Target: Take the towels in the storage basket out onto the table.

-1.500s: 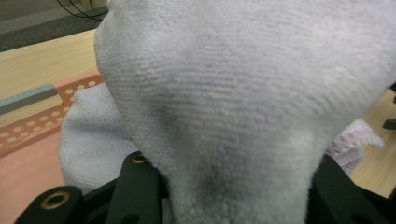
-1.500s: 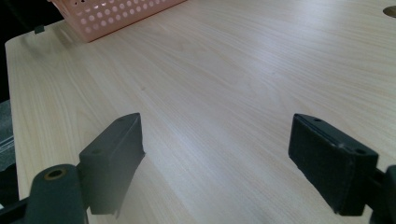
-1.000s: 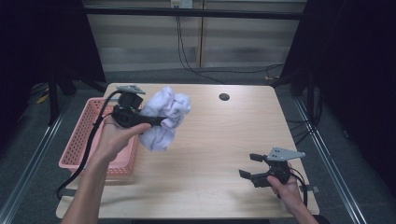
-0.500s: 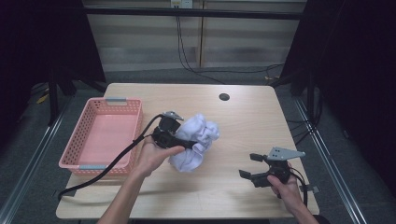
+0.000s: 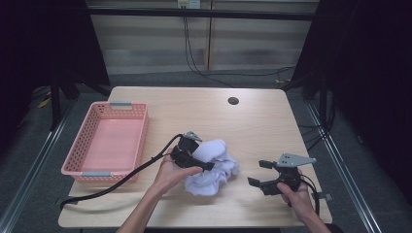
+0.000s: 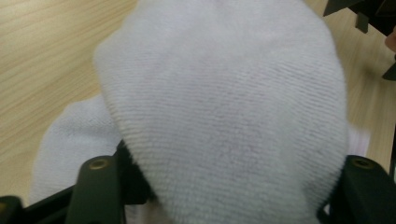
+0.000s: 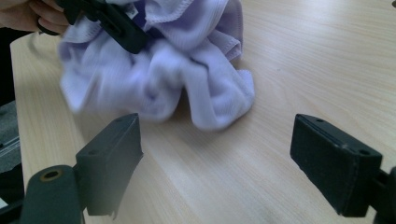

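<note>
While its jaws have just been opening, the left hand-held gripper (image 5: 206, 165) stands apart around the white cloth (image 5: 214, 170).

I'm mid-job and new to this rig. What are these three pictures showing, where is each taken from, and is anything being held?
A person holds a two-jaw tool in each hand. The high view looks down on the light wooden table; each gripper view looks along one tool's own black jaws. On the table sit an empty pink plastic basket and a crumpled pale lilac towel. The left gripper has the towel bulging between its jaws, which have just been opening, so the grip looks released. The right gripper waits open beside the towel, holding nothing.
</note>
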`<action>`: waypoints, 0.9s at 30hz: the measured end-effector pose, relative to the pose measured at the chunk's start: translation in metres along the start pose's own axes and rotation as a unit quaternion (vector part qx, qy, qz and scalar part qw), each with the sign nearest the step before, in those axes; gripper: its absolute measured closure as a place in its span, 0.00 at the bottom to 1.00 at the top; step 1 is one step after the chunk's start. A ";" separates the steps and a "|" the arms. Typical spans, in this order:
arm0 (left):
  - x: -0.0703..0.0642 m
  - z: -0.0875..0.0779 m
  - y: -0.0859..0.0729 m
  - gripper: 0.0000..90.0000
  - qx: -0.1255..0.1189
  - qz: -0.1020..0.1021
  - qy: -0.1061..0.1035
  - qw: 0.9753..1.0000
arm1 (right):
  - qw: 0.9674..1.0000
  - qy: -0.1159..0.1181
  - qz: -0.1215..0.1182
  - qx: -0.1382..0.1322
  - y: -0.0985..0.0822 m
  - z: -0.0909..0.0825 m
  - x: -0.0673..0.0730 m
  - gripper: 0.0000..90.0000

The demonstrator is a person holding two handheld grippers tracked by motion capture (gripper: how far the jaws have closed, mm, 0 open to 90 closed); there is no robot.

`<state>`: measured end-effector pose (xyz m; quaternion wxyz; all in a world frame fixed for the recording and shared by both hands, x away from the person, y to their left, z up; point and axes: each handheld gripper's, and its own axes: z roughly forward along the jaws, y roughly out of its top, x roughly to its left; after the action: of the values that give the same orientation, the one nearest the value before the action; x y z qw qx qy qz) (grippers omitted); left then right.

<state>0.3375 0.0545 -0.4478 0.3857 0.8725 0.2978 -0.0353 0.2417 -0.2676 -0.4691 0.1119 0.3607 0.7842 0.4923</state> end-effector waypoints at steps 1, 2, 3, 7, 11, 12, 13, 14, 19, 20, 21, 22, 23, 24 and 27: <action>0.001 -0.002 0.000 0.35 -0.002 0.001 0.003 1.000 | 1.000 0.000 0.001 0.001 0.000 0.000 0.000 0.18; 0.001 -0.004 -0.001 0.32 -0.014 -0.004 -0.001 1.000 | 1.000 0.002 0.001 0.001 0.000 0.001 0.001 0.18; 0.001 -0.004 -0.001 0.30 -0.014 -0.004 -0.001 1.000 | 1.000 0.002 0.001 0.001 0.000 0.001 0.001 0.18; -0.002 -0.016 -0.001 0.25 -0.022 0.005 0.017 1.000 | 1.000 0.000 0.002 0.001 0.005 0.002 0.004 0.18; -0.010 -0.024 -0.004 0.25 -0.030 0.011 0.014 0.999 | 1.000 0.007 -0.006 -0.003 0.014 0.005 0.011 0.19; -0.017 -0.030 -0.006 0.25 -0.035 0.015 0.017 0.999 | 1.000 0.012 -0.014 -0.004 0.020 0.008 0.017 0.22; -0.017 -0.030 -0.006 0.26 -0.035 0.015 0.017 0.999 | 1.000 0.015 -0.017 -0.005 0.024 0.011 0.019 0.22; -0.023 -0.036 -0.010 0.26 -0.041 0.020 0.018 0.999 | 1.000 0.018 -0.020 -0.004 0.028 0.015 0.021 0.23; -0.022 -0.060 -0.031 0.30 -0.066 0.004 0.023 0.998 | 0.998 0.042 -0.035 0.016 0.039 0.040 0.030 0.35; -0.022 -0.060 -0.031 0.32 -0.066 0.004 0.023 0.998 | 0.998 0.042 -0.035 0.016 0.039 0.040 0.030 0.35; -0.020 -0.063 -0.037 0.32 -0.074 0.001 0.019 0.997 | 0.998 0.045 -0.034 0.021 0.039 0.045 0.030 0.36; -0.017 -0.062 -0.041 0.36 -0.081 -0.001 0.011 0.997 | 0.998 0.045 -0.031 0.025 0.037 0.050 0.031 0.37; -0.015 -0.058 -0.045 0.42 -0.084 0.000 0.006 0.996 | 0.998 0.049 -0.027 0.029 0.034 0.054 0.031 0.40; -0.014 -0.054 -0.047 0.47 -0.085 0.002 0.002 0.996 | 0.998 0.050 -0.026 0.041 0.028 0.061 0.032 0.39; -0.013 -0.036 -0.049 0.61 -0.078 0.032 0.008 0.996 | 0.996 0.051 -0.030 0.065 0.020 0.072 0.035 0.38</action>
<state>0.2941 0.0987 -0.4505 0.4512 0.8489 0.2751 0.0077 0.2642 -0.1893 -0.4815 0.0623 0.3181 0.8294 0.4550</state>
